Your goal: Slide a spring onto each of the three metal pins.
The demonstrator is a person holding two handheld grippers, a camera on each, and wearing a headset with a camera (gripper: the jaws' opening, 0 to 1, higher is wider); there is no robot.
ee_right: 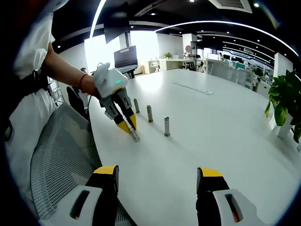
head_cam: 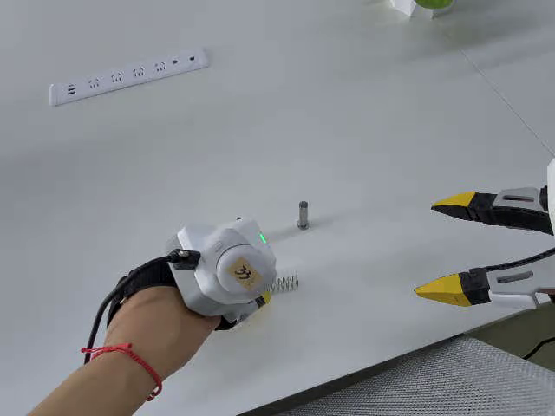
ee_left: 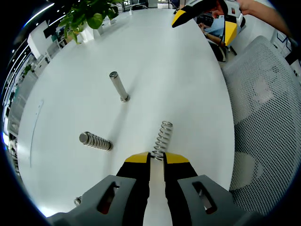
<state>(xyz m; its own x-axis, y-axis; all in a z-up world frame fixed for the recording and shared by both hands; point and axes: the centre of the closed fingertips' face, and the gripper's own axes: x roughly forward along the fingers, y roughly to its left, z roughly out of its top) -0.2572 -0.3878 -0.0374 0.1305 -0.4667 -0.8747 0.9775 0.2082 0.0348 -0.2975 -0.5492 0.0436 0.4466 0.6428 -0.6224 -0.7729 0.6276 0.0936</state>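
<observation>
The left gripper [ee_left: 156, 157] is clamped on one end of a spring [ee_left: 162, 138], whose long axis runs straight out past the jaws. The bare pin [ee_left: 118, 86] stands upright near its free end, off that line; the right gripper [ee_right: 157, 172], jaws apart, is well away

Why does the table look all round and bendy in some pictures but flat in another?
Left gripper view: a fisheye lens bows the white table into a curve. Right gripper view: same bending, and the ceiling lights arc. Head view: ordinary lens, so the table looks flat, with a faint shadow by the bare pin.
</observation>
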